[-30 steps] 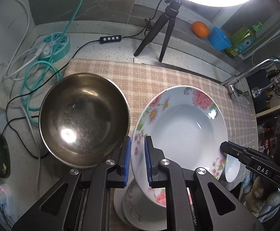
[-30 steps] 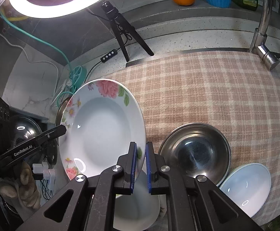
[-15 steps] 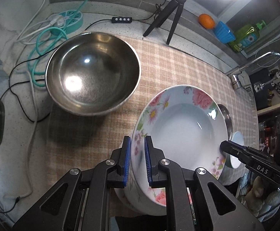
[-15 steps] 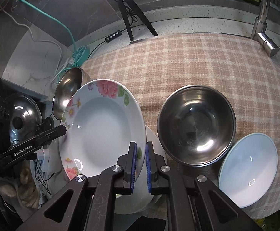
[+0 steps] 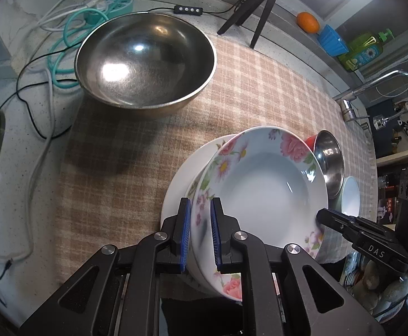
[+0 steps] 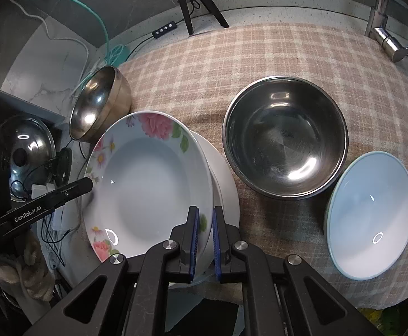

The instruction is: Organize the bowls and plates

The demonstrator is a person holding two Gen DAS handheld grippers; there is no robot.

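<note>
A floral deep plate (image 5: 262, 184) (image 6: 148, 184) hangs between both grippers, just above a plain white plate (image 5: 181, 184) (image 6: 225, 184) on the checked cloth; whether the two touch I cannot tell. My left gripper (image 5: 200, 204) is shut on the floral plate's left rim, and its tip (image 6: 87, 183) shows in the right wrist view. My right gripper (image 6: 205, 210) is shut on the opposite rim, its tip (image 5: 321, 215) showing in the left wrist view. A large steel bowl (image 5: 145, 61) (image 6: 100, 103) stands to the left. A smaller steel bowl (image 6: 285, 140) (image 5: 330, 162) and a light blue bowl (image 6: 372, 215) stand to the right.
The checked cloth (image 6: 274, 53) covers the counter. Behind it stand a ring light's tripod (image 5: 257, 2), a tap (image 6: 386, 36), an orange (image 5: 307, 22), a blue cup (image 5: 331, 40) and a soap bottle (image 5: 366, 50). Cables and a teal power strip (image 5: 111, 2) lie at the left.
Both grippers carried the floral plate toward the cloth's near edge and lower, bringing it over the white plate. The large steel bowl now lies farther off.
</note>
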